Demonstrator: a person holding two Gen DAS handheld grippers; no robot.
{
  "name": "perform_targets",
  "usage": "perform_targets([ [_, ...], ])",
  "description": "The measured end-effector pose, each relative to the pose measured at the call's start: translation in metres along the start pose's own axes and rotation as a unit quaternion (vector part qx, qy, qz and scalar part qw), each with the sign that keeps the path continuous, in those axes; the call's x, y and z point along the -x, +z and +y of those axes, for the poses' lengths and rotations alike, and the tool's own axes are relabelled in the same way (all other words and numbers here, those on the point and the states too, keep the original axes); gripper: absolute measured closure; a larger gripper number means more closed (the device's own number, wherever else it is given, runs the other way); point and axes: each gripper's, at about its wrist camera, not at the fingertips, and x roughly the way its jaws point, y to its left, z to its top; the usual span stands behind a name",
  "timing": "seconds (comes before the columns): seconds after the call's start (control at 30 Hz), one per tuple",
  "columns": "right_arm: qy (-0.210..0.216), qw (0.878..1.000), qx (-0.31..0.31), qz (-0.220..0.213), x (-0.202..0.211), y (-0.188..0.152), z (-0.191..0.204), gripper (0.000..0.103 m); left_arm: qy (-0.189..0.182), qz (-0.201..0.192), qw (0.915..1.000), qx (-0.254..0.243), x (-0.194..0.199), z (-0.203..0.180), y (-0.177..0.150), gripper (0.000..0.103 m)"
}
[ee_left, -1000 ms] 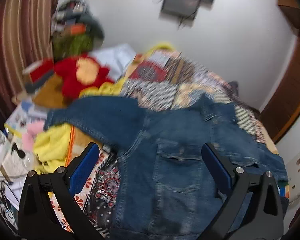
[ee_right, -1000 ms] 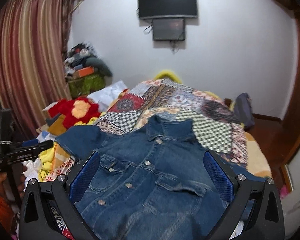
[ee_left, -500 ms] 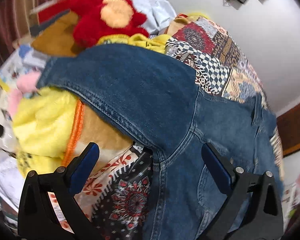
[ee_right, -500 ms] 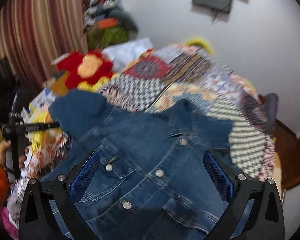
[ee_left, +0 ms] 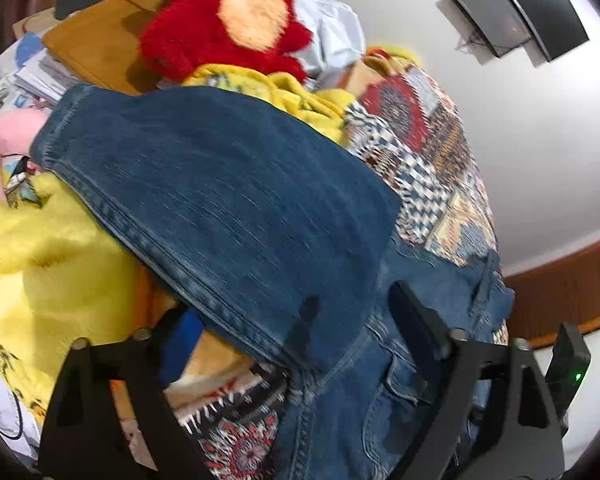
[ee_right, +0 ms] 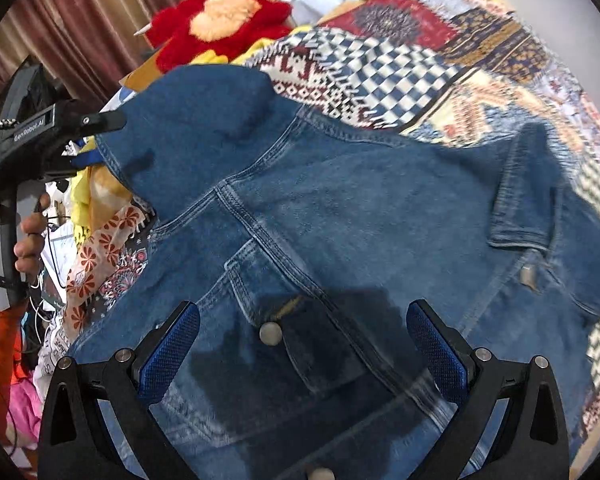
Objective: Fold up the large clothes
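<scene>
1. While the denim jacket (ee_right: 340, 208) is lying front-up on the patchwork bedspread (ee_right: 400, 60), filling the middle of the right wrist view, its sleeve (ee_left: 204, 200) is stretching toward the upper left of the left wrist view, over a yellow blanket (ee_left: 40, 248).
2. The left claw (ee_left: 292, 340) is closing around the sleeve where it meets the body; the lower seam is lying between the jaws, but the pads are not yet pressing on it.
3. The right claw (ee_right: 300, 348) is hovering with its jaws wide apart over the chest pocket (ee_right: 284, 320), gripping nothing.
4. One risk, as I judge it, is that the left claw is pinching the yellow blanket or the flowered cloth (ee_left: 236, 436) along with the denim, dragging bedding into the fold.
5. Another is thick denim slipping from a shallow bite at the seam, leaving the sleeve folded crooked.
6. A red plush toy (ee_left: 220, 20) is sitting near the cuff and could snag it.
</scene>
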Motion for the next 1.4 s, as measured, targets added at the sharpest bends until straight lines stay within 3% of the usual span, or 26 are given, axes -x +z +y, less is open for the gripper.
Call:
perform_targets([
  [0.07, 0.012, 1.000, -0.013, 0.010, -0.014, 0.003, -0.002, 0.000, -0.005, -0.015, 0.9999, -0.001, 0.002, -0.001, 0.001, 0.022],
  [0.17, 0.027, 0.998, -0.044, 0.039, -0.035, 0.003, -0.010, 0.000, 0.043, -0.047, 0.9975, -0.031, 0.007, -0.010, 0.001, 0.049],
  [0.3, 0.015, 0.999, -0.036, 0.038, -0.045, -0.002, -0.007, 0.000, 0.129, -0.081, 0.9832, -0.101, 0.007, -0.028, -0.003, 0.082],
  [0.37, 0.004, 0.999, -0.018, 0.040, -0.045, -0.004, 0.000, 0.000, 0.152, -0.096, 0.9748, -0.132, 0.009, -0.038, -0.005, 0.087],
  [0.43, -0.001, 0.999, -0.012, 0.041, -0.047, -0.006, 0.003, 0.000, 0.151, -0.106, 0.9709, -0.152, 0.015, -0.047, -0.004, 0.093],
  [0.67, 0.009, 0.999, -0.035, 0.013, -0.014, -0.011, 0.000, 0.000, 0.098, -0.144, 0.9570, -0.232, 0.054, -0.111, -0.014, 0.095],
  [0.77, -0.006, 0.999, -0.048, -0.024, 0.018, -0.015, -0.010, 0.000, 0.069, -0.150, 0.9417, -0.293, 0.061, -0.152, -0.032, 0.096],
  [0.87, -0.023, 0.996, -0.061, -0.053, 0.045, -0.025, -0.020, 0.000, 0.065, -0.126, 0.9291, -0.342, 0.044, -0.183, -0.057, 0.096],
  [0.93, -0.035, 0.994, -0.071, -0.070, 0.068, -0.033, -0.035, 0.000, 0.069, -0.101, 0.9309, -0.344, 0.024, -0.188, -0.066, 0.096],
  [1.1, -0.042, 0.990, -0.105, -0.082, 0.096, -0.061, -0.061, 0.000, 0.066, -0.002, 0.9517, -0.300, -0.036, -0.164, -0.086, 0.095],
  [1.27, -0.044, 0.986, -0.137, -0.083, 0.108, -0.089, -0.085, 0.000, 0.055, 0.079, 0.9577, -0.271, -0.068, -0.147, -0.114, 0.079],
  [1.4, -0.046, 0.983, -0.155, -0.090, 0.112, -0.105, -0.100, 0.000, 0.039, 0.078, 0.9611, -0.262, -0.044, -0.141, -0.116, 0.050],
])
